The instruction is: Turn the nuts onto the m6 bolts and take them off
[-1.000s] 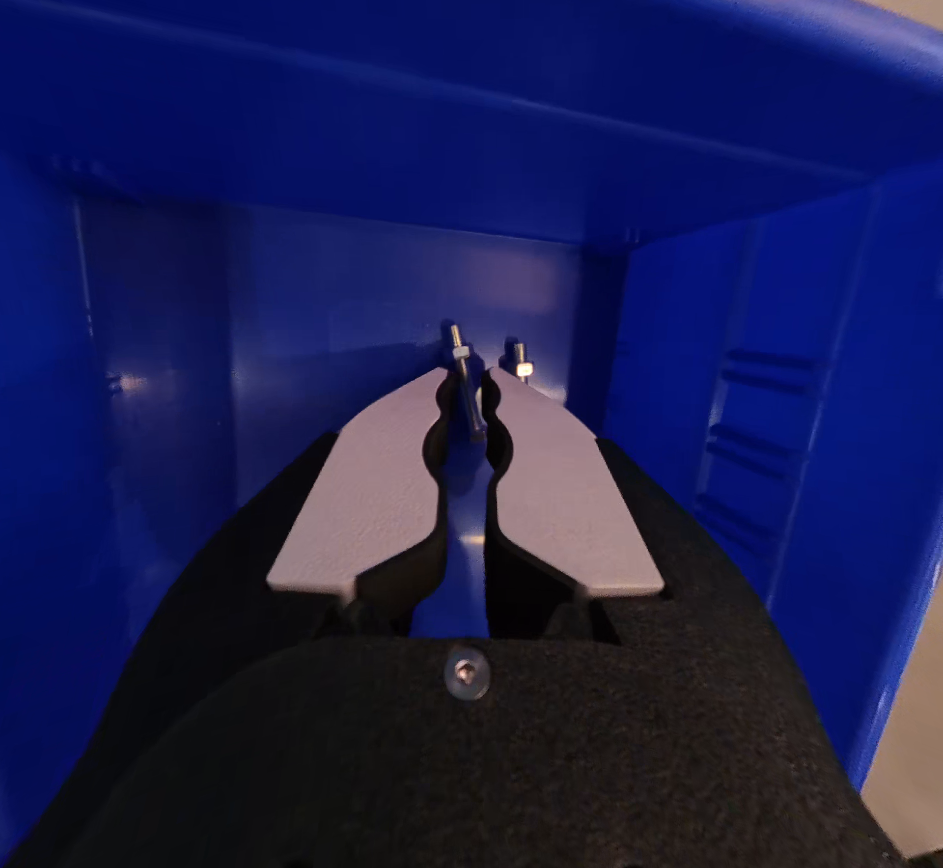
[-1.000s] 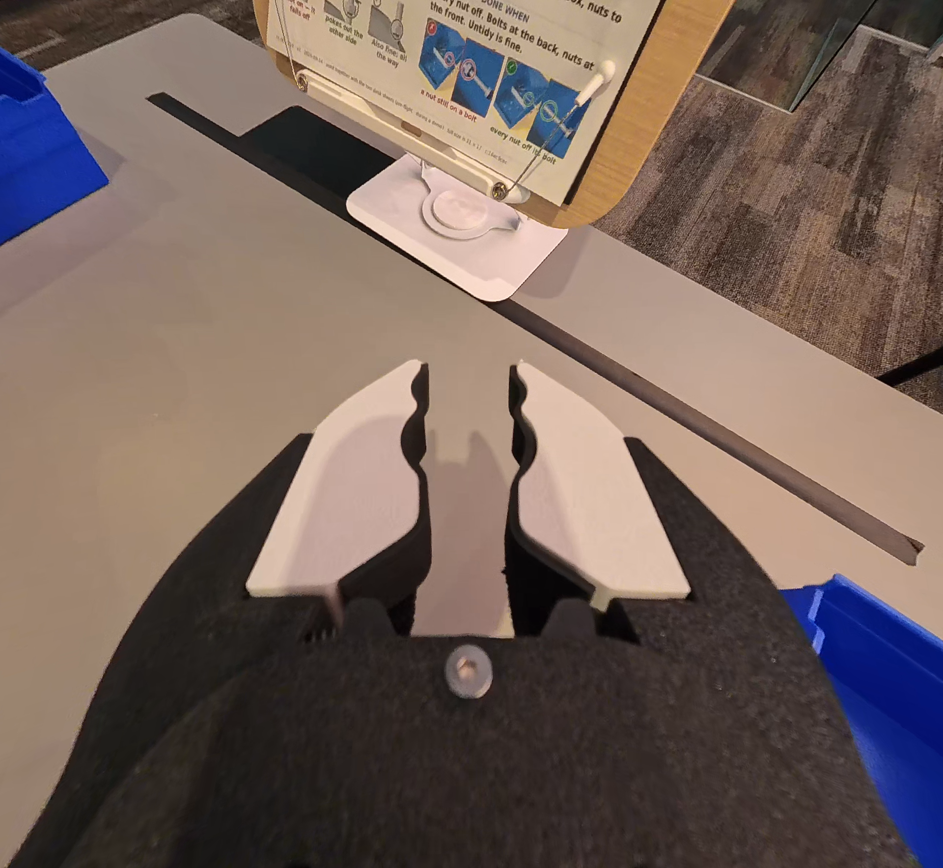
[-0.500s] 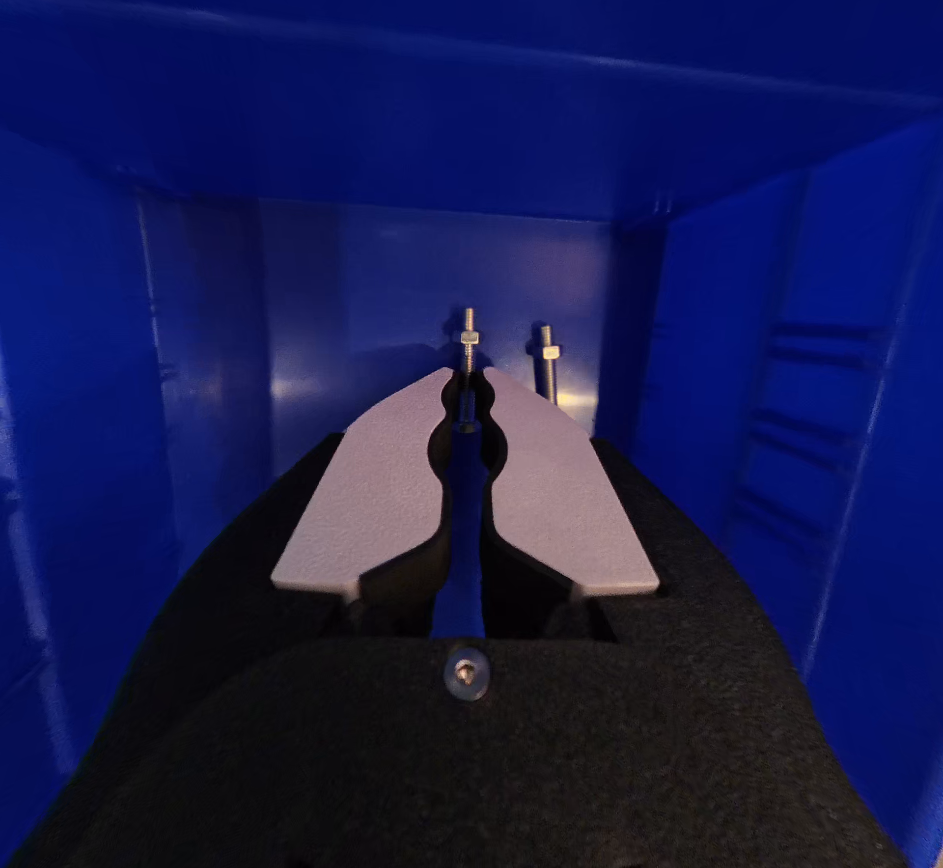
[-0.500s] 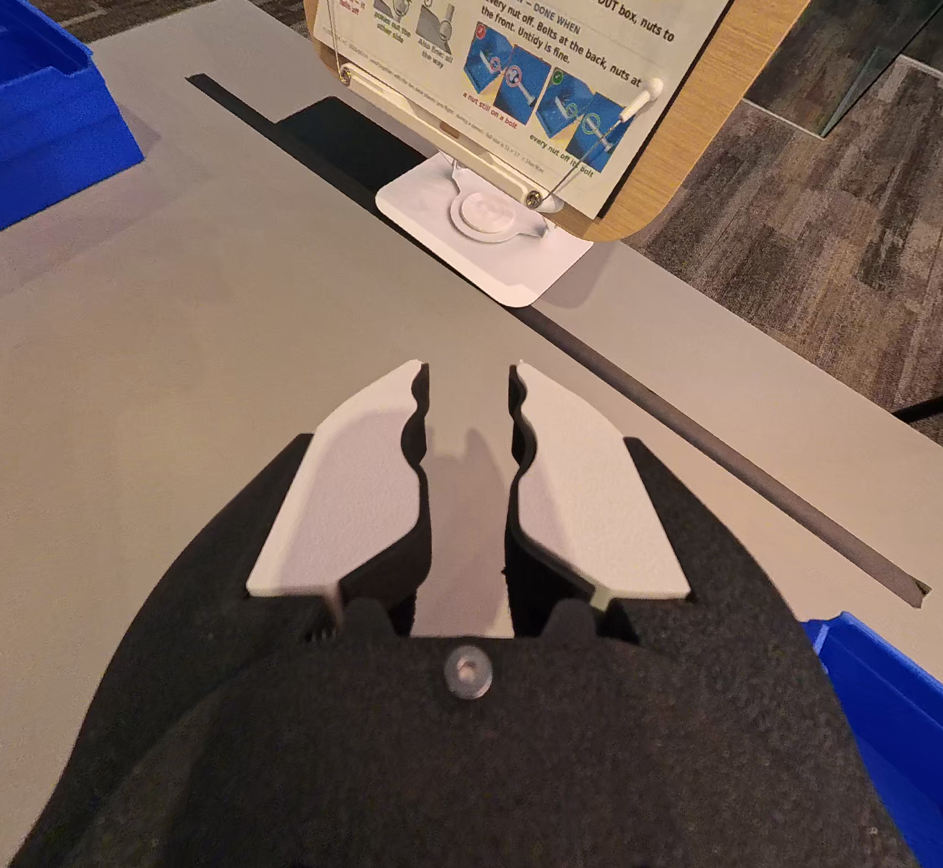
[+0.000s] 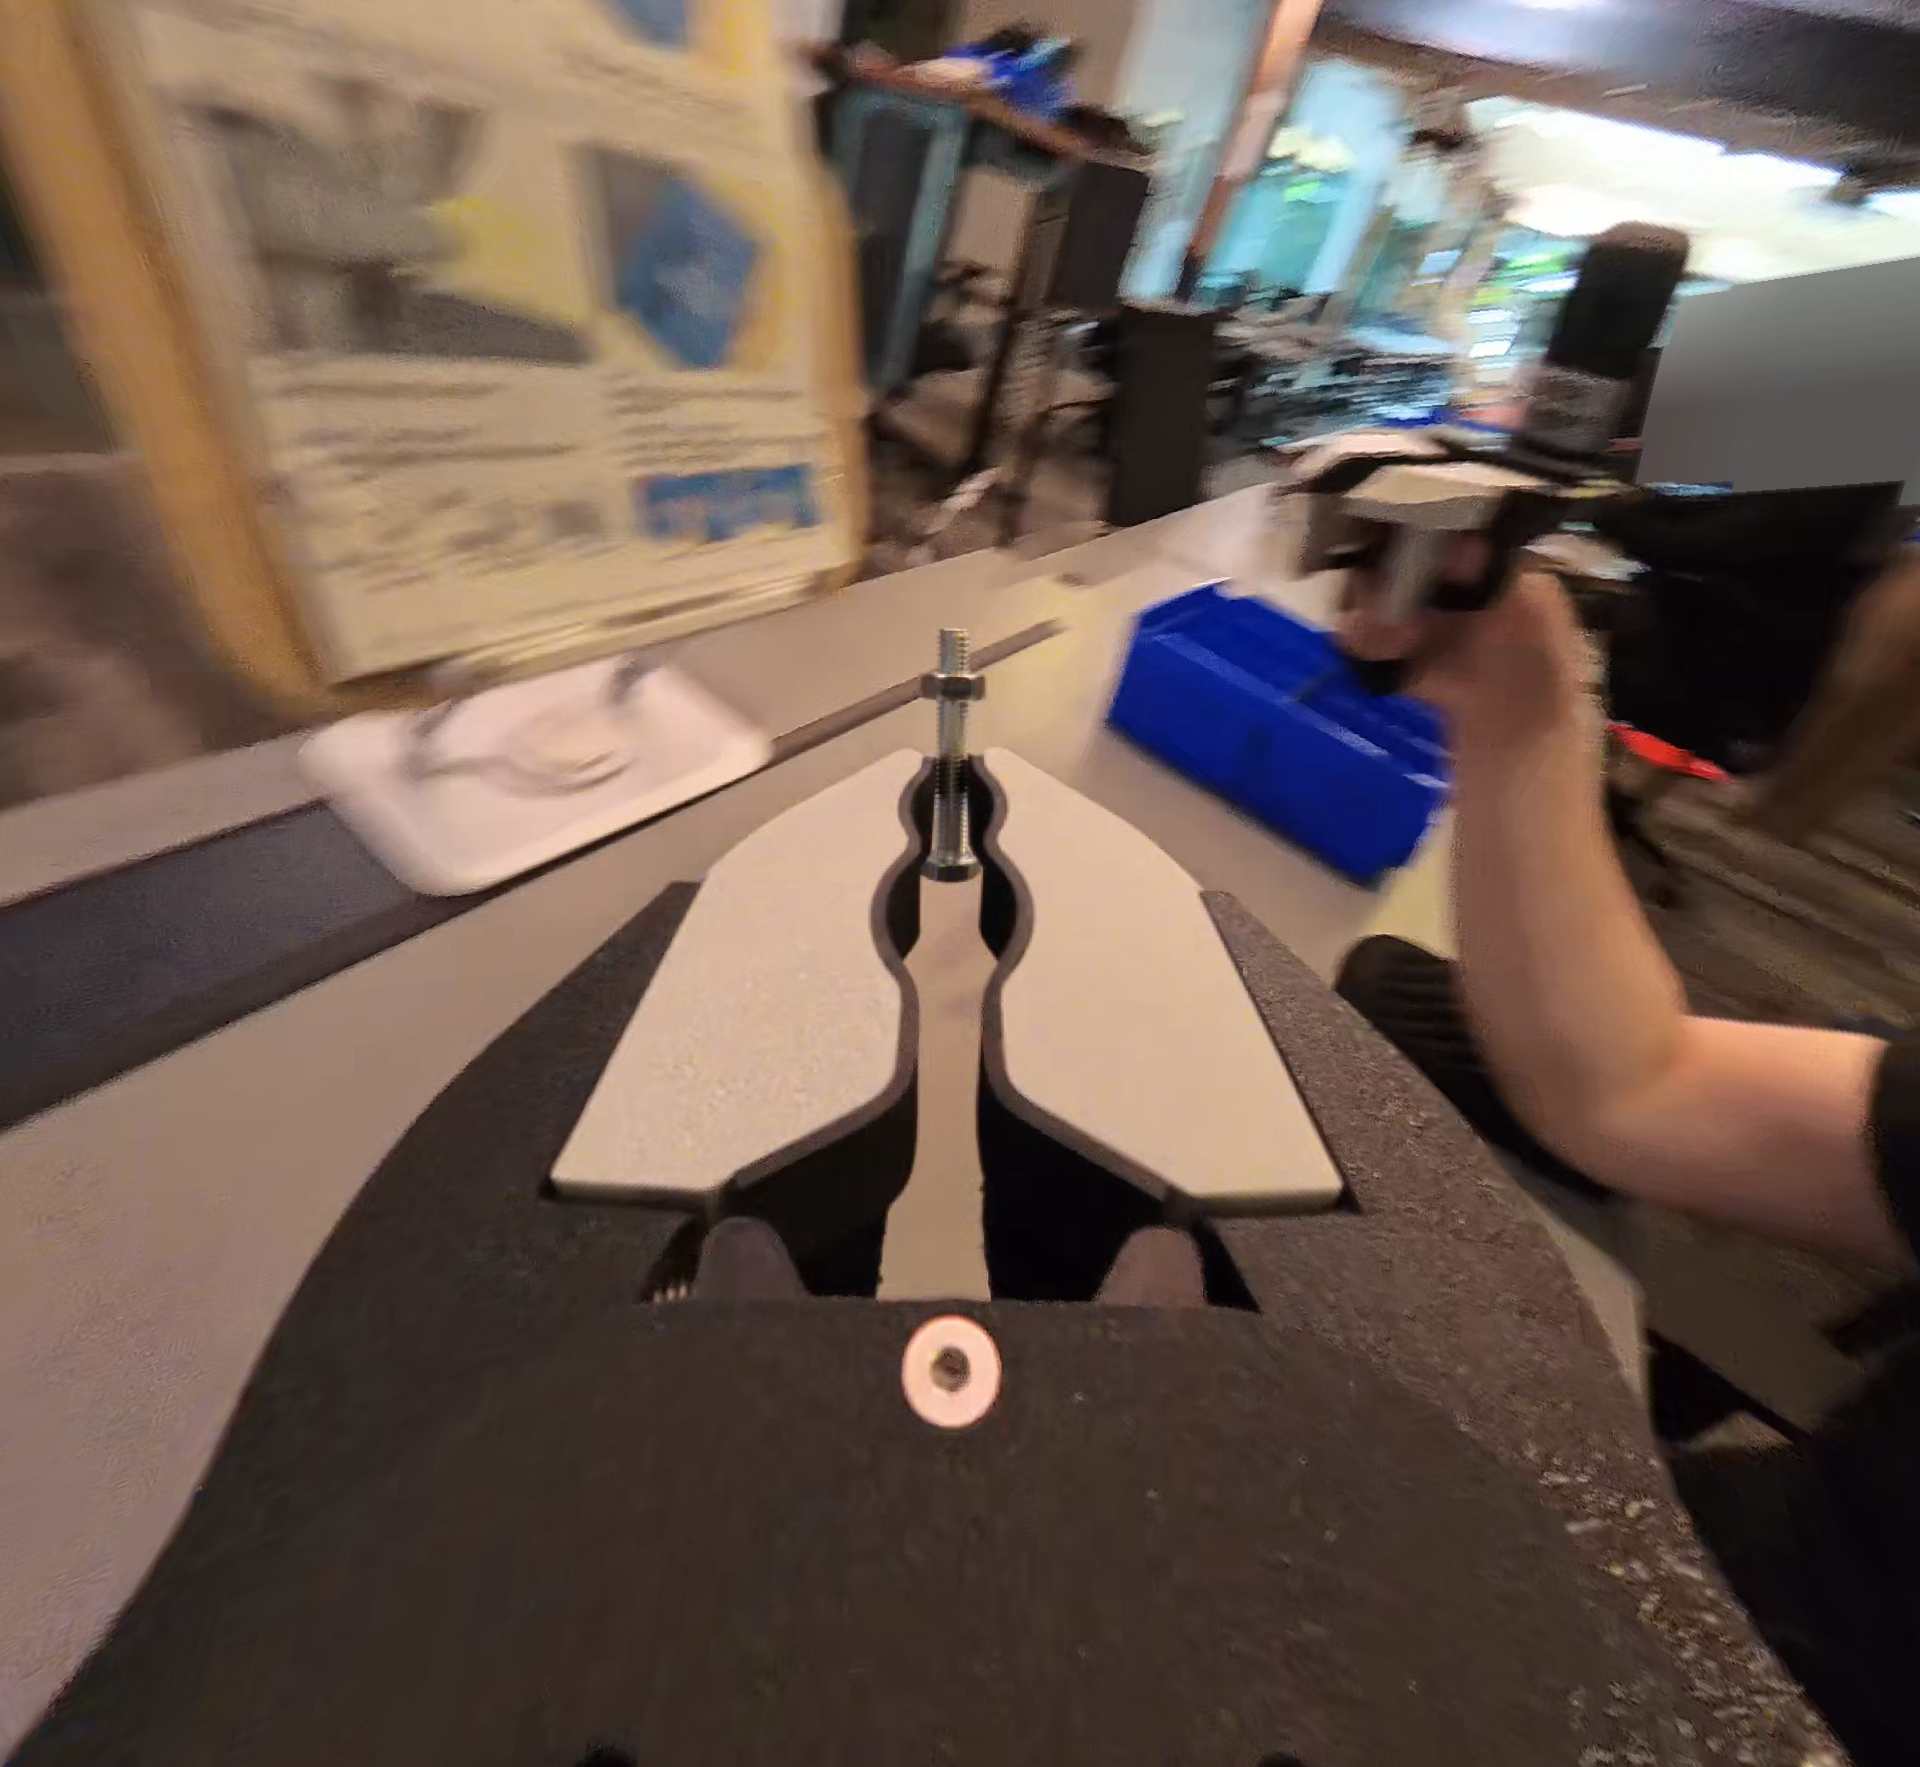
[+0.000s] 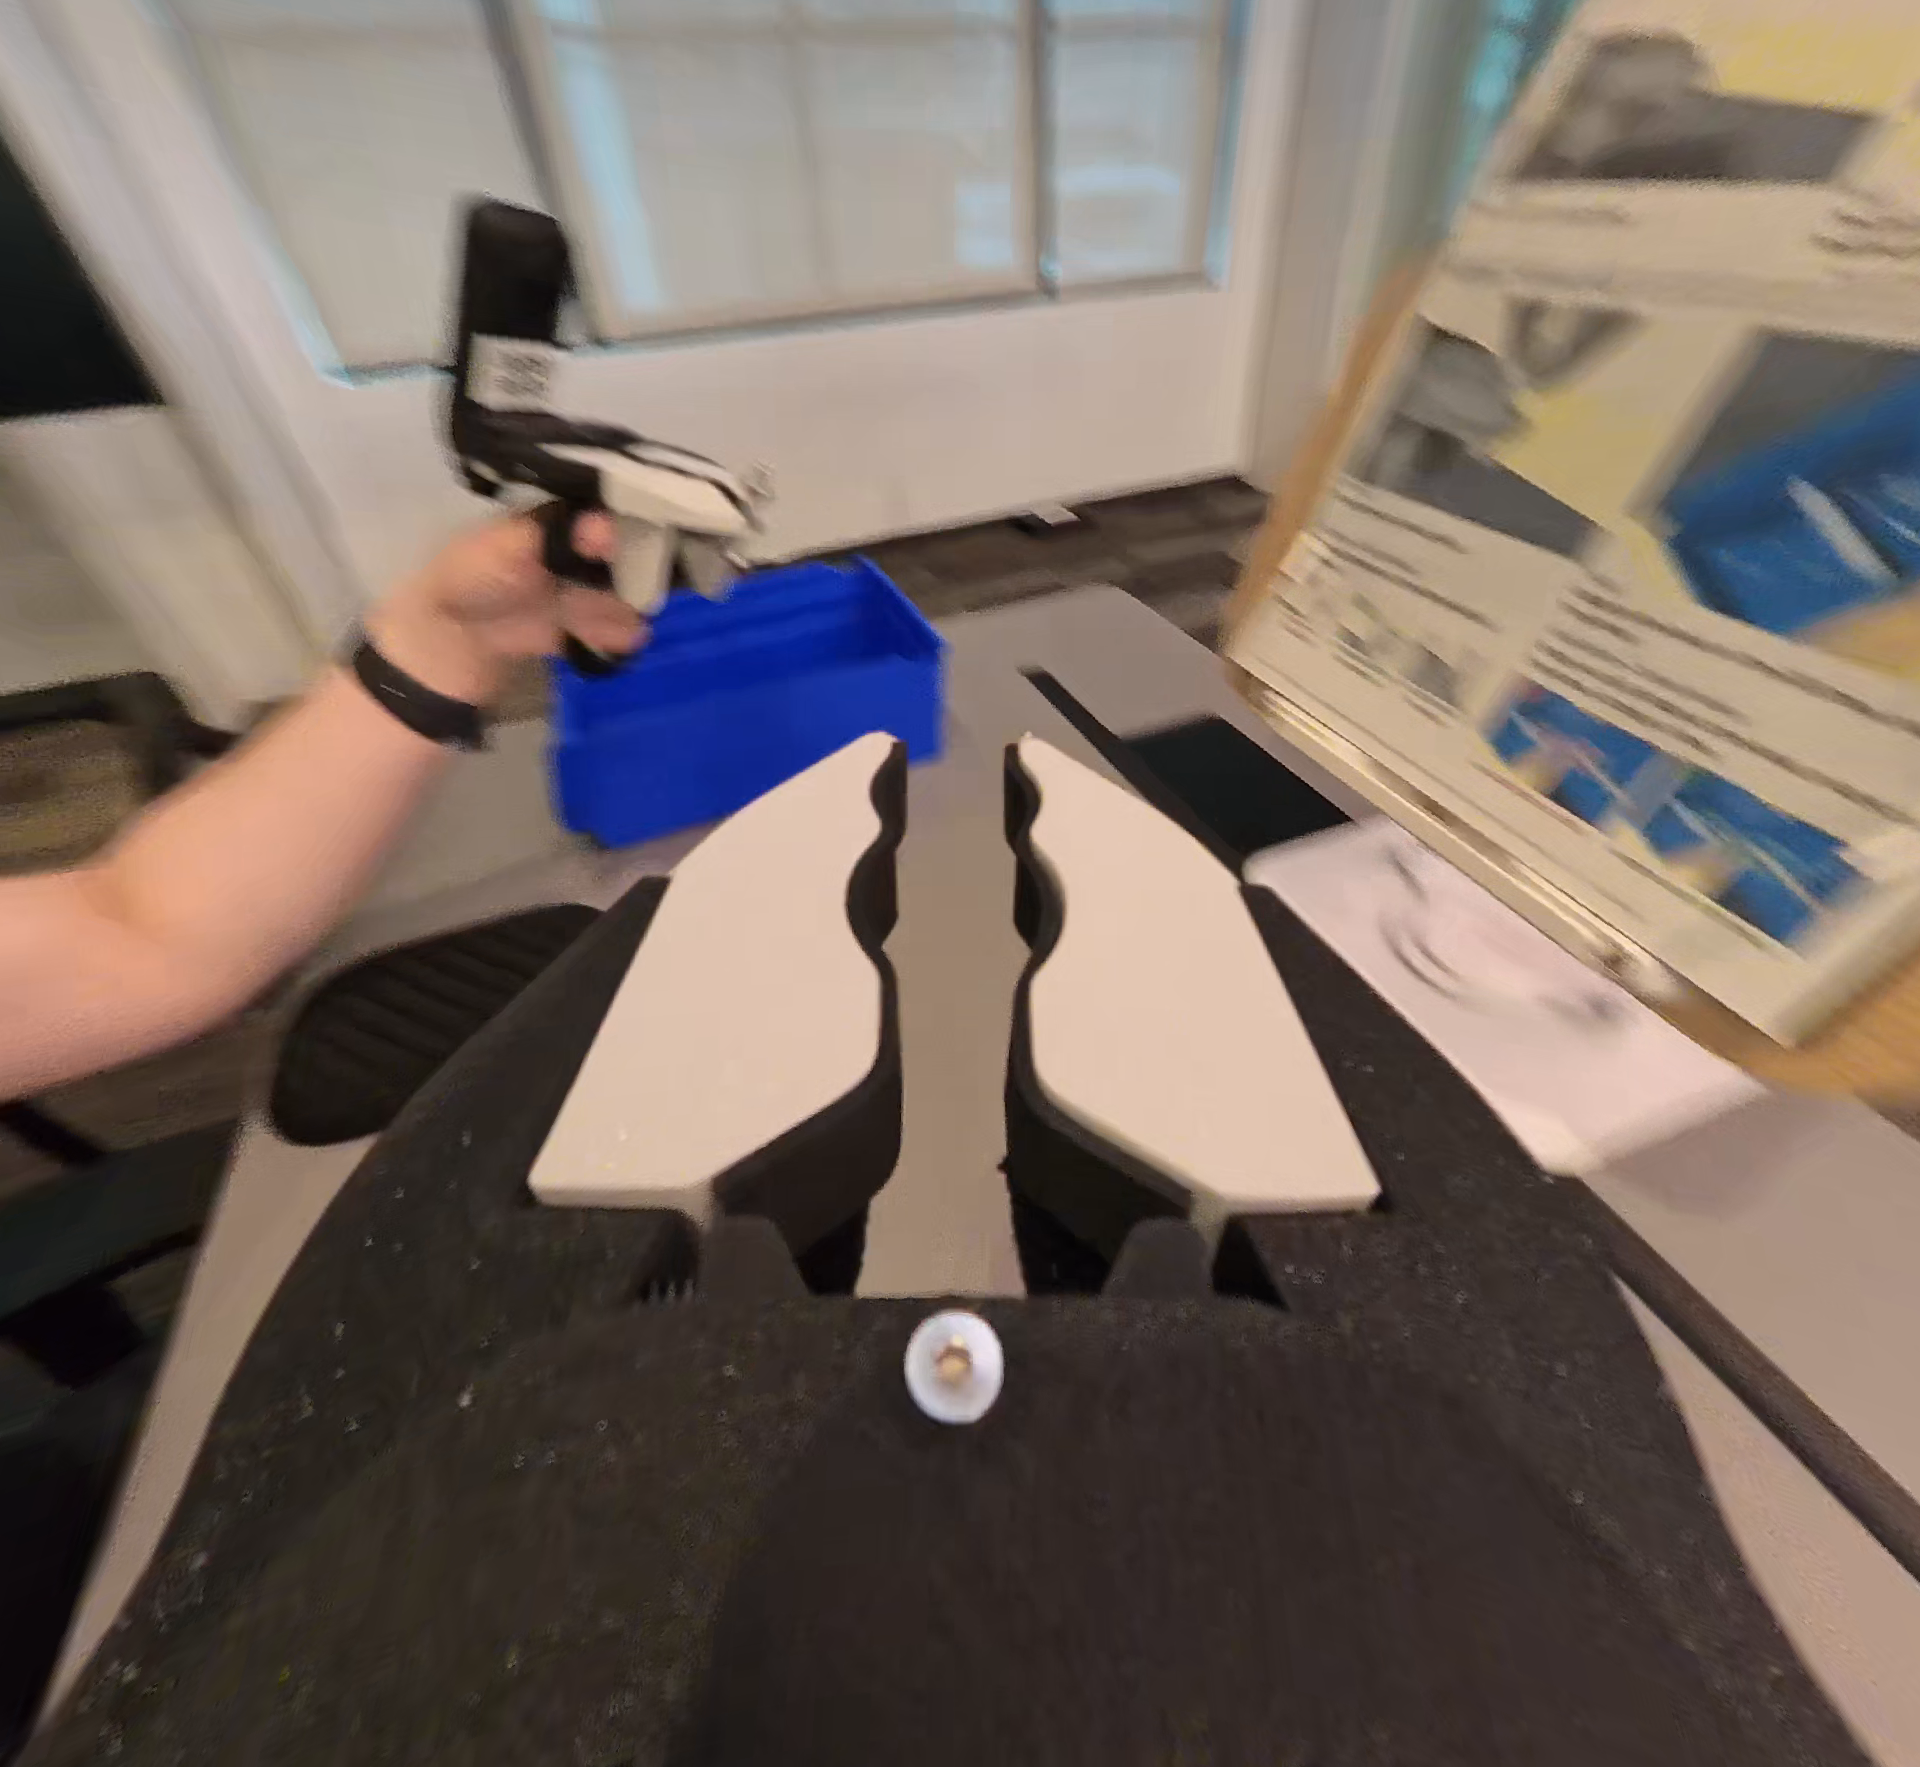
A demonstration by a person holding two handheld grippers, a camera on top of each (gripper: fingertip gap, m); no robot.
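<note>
1. Jaws of the left gripper (image 5: 948,761) are clenched on a steel bolt (image 5: 951,782) near its head, shank pointing forward over the grey surface (image 5: 156,1146).
2. Partway along the thread sits a hex nut (image 5: 945,687), small, hard and probably slick; I judge it should be pinched across its flats.
3. Jaws of the right gripper (image 6: 956,761) are released and hold nothing.
4. Farther off, a blue bin (image 6: 748,709) rests on the surface, beside a blurred instruction board (image 5: 447,263) on a white stand (image 5: 540,772).
</note>
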